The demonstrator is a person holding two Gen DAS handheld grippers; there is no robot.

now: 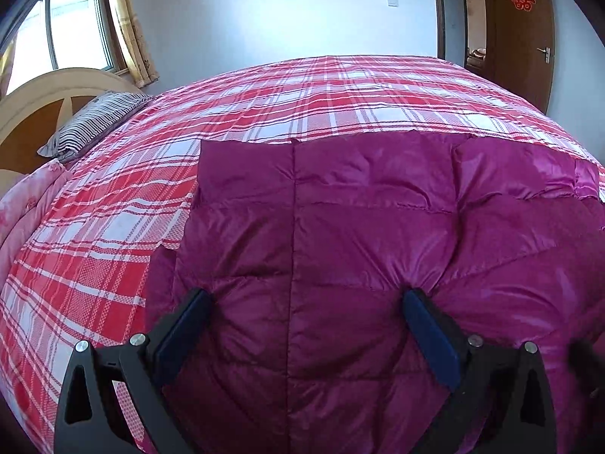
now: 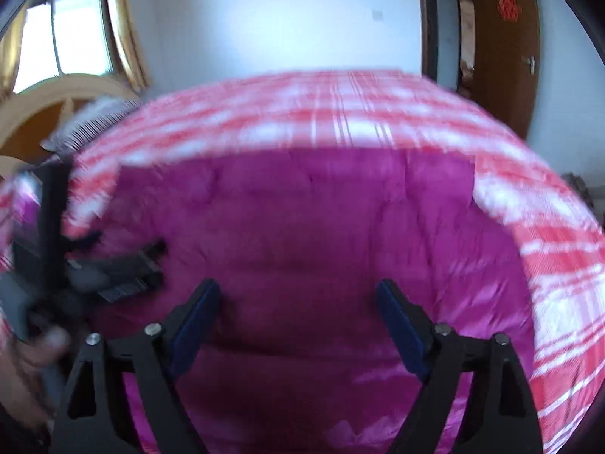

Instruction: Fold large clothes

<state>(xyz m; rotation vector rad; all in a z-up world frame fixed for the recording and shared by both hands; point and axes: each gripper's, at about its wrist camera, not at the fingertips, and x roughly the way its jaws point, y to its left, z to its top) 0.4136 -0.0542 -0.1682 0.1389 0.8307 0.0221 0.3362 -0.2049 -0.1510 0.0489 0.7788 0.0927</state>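
A magenta quilted down garment (image 1: 340,227) lies spread flat on a bed with a red and white plaid sheet (image 1: 113,208). My left gripper (image 1: 306,299) is open just above the garment's near part, its blue-padded fingers (image 1: 427,336) wide apart with nothing between them. In the right wrist view, which is blurred by motion, the same garment (image 2: 302,227) fills the middle. My right gripper (image 2: 298,291) is open above it and empty. The left gripper's body and the hand holding it (image 2: 56,265) show at the left edge of that view.
A striped pillow (image 1: 94,121) lies at the head of the bed by a curved wooden headboard (image 1: 34,113). A pink folded blanket (image 1: 26,204) sits at the left edge. A window (image 1: 68,26), white wall and brown door (image 1: 522,30) stand behind the bed.
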